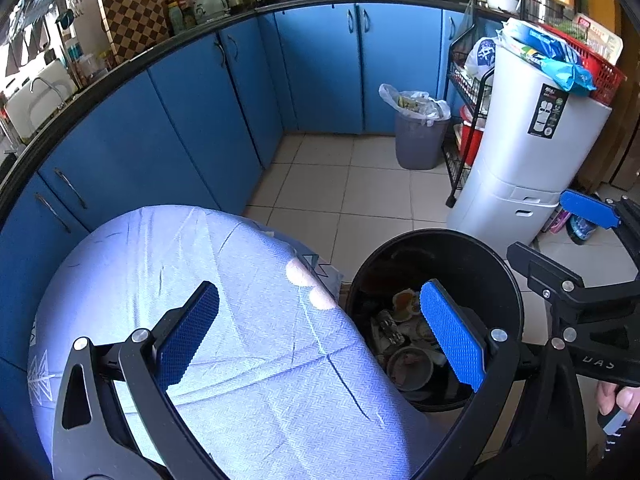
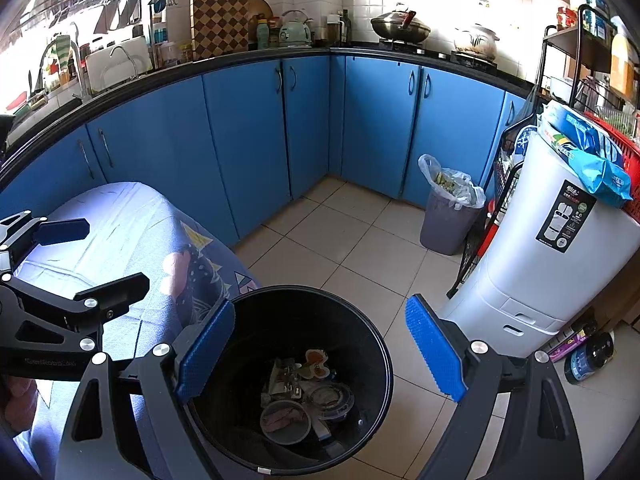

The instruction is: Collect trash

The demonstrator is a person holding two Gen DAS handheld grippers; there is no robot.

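Both tongs, left gripper (image 1: 320, 336) and right gripper (image 2: 320, 352), gape empty above black bin (image 2: 376, 344) holding discarded cups and wrappers (image 2: 304, 400)

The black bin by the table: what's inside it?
The black bin holds a shallow bowl, a round lid and food-stained scraps. Anything beneath them is covered.

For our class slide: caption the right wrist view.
Open right gripper above a black bin holding trash.

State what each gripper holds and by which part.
Nothing is held. The left gripper and right gripper are both open and empty, above the round black trash bin.
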